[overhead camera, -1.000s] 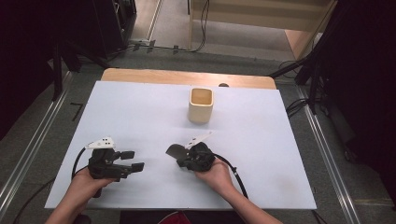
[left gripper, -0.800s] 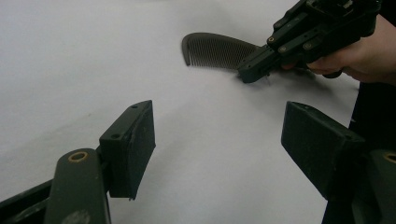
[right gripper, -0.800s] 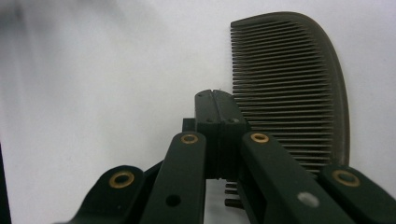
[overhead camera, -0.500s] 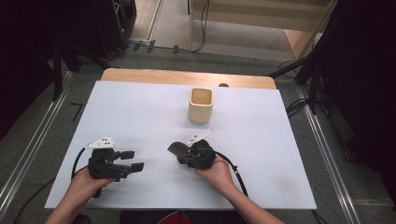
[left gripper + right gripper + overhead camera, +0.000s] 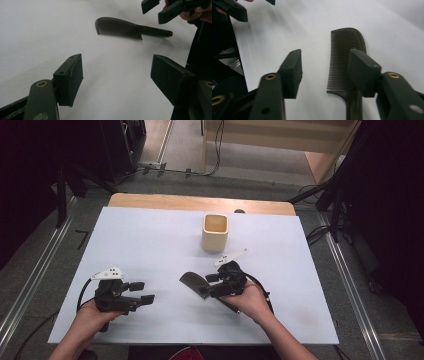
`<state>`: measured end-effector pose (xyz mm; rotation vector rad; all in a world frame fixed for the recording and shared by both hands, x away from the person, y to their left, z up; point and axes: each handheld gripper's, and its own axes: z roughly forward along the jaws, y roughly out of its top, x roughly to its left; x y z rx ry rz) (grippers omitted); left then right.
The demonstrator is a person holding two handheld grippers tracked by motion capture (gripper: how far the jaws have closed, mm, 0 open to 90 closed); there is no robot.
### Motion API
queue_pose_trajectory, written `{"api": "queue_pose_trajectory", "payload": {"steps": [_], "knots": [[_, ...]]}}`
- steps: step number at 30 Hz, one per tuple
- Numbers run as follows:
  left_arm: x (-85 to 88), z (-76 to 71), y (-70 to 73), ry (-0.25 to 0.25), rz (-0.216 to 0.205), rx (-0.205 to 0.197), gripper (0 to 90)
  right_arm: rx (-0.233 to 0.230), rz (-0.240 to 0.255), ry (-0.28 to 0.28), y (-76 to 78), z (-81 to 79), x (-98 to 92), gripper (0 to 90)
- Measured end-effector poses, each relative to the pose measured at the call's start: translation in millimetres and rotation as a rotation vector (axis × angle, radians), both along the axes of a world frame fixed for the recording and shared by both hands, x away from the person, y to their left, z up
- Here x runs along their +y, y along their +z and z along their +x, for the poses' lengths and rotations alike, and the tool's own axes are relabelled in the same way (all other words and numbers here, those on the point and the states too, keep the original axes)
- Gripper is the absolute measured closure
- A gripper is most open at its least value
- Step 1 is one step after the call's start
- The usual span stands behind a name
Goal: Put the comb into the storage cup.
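We are letting go of the comb [image 5: 194,283] with our right gripper [image 5: 212,282]; its fingers have just been opening, so the comb is lying flat on the worktop [image 5: 150,235]. Our left gripper [image 5: 141,292] is waiting nearby, fingers wide and empty.

Bare white table [image 5: 50,30] ahead of both pairs of jaws; dark comb [image 5: 344,62] lying flat below the right jaws; cream cup [image 5: 215,232] well beyond.

In the right gripper view, the comb [image 5: 345,62] handle runs off the bottom edge and one jaw covers part of the teeth. From above, the right gripper [image 5: 212,285] hides the comb's handle.
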<state>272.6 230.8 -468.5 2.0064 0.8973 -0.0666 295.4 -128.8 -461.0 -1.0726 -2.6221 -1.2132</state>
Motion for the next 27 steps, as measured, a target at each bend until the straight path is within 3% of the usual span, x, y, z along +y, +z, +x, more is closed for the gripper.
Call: {"api": "queue_pose_trajectory", "payload": {"steps": [6,13,27], "knots": [[-0.1,0.4,-0.3,-0.005,-0.006,0.006,27.4,-0.006,0.006,-0.005,5.2,-1.5,-21.8,31.6],[-0.7,0.7,-1.3,-0.004,-0.008,0.019,27.2,-0.023,0.022,-0.069,8.2,-8.0,-55.2,28.9],[-3.4,-0.6,-1.6,-0.024,-0.002,0.014,27.1,-0.035,0.039,-0.137,5.1,-21.9,-87.7,28.0]]}}
